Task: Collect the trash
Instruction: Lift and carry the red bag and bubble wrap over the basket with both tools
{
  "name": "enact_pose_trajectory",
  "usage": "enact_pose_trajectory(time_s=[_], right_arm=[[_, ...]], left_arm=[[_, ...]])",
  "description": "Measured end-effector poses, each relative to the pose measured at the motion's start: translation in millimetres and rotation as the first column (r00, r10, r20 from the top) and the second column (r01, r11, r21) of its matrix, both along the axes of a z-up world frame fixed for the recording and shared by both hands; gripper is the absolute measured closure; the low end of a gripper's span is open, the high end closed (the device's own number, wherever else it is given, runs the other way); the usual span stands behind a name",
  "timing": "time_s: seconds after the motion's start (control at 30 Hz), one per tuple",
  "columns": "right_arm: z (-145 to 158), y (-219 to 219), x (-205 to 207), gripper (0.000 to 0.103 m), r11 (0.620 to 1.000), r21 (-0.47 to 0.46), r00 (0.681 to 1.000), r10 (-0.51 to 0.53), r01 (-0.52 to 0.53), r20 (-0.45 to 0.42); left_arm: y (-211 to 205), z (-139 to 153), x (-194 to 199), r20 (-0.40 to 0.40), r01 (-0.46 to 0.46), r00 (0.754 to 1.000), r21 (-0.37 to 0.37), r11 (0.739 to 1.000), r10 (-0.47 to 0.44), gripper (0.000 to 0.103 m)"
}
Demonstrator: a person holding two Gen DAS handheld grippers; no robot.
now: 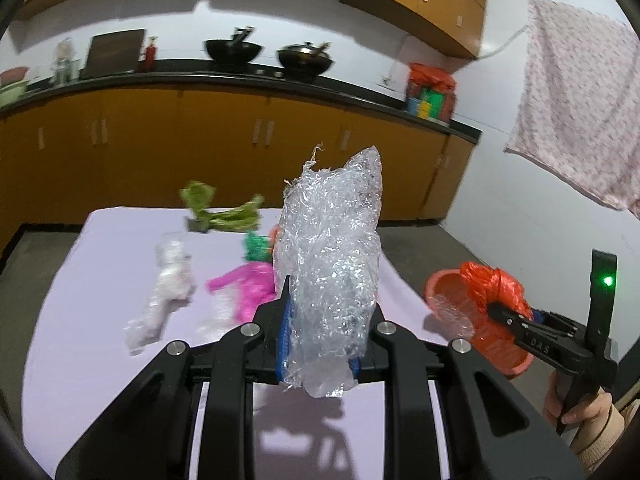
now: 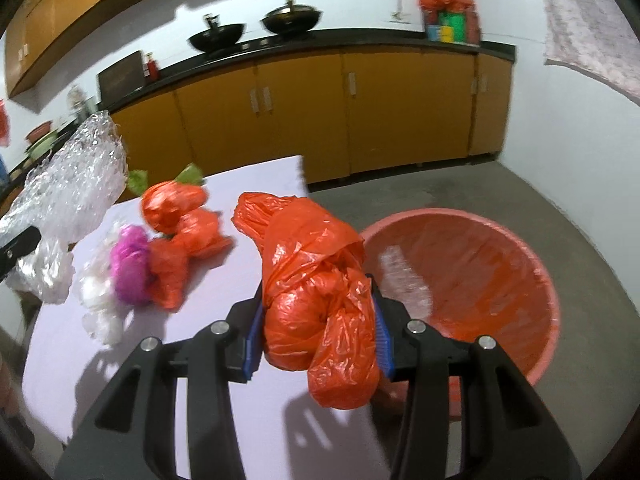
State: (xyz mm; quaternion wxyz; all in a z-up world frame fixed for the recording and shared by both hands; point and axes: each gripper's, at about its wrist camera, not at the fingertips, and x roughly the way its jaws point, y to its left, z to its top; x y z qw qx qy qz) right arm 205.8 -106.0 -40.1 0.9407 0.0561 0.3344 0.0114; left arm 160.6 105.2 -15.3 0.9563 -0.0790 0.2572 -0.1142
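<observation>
My left gripper (image 1: 322,332) is shut on a crumpled clear plastic bag (image 1: 332,248), held up over the white table (image 1: 100,360). My right gripper (image 2: 318,326) is shut on a crumpled orange plastic bag (image 2: 312,280), held near the table's right edge beside the red basin (image 2: 500,264) on the floor. In the left wrist view the right gripper (image 1: 494,306) with its orange bag (image 1: 492,284) hangs over the basin (image 1: 444,288). On the table lie a pink bag (image 1: 250,284), a white bag (image 1: 168,276), green bags (image 1: 224,210) and an orange bag (image 2: 180,220).
A clear piece of plastic (image 2: 404,276) lies inside the basin. Yellow cabinets (image 2: 304,108) with a black countertop and woks (image 1: 234,50) run along the far wall. A patterned cloth (image 1: 580,112) hangs at the right. A person's hand (image 1: 580,404) holds the right gripper.
</observation>
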Motion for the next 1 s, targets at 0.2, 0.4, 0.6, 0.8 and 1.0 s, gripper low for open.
enact_pose_trajectory(time_s=[0.2,0.4,0.6,0.8,1.0], right_arm=[[2,-40,-7,0.059,0.991,-0.022,0.991,-0.132,0.132,0.012],[-1,-75,-15,0.059,0.969,-0.043,0.970,-0.241,0.242,0.014],[-4,-105,-19,0.059,0.947,-0.045,0.948,-0.319,0.319,0.013],[-7,-119,-15,0.059,0.937,-0.040,0.938,-0.346,0.346,0.014],[-13,-125,-11,0.059,0.933,-0.028,0.933,-0.360,0.360,0.007]], left_arm=[[-47,-1,15,-0.004,0.100,0.995,-0.003,0.995,-0.100,0.081],[-93,-7,28,-0.013,0.181,0.983,0.001,0.983,-0.181,0.081],[-133,-16,37,-0.033,0.251,0.968,0.002,0.968,-0.250,0.081],[-161,-21,44,-0.041,0.299,0.954,0.013,0.954,-0.298,0.081],[-183,-30,50,-0.054,0.334,0.942,0.033,0.942,-0.332,0.081]])
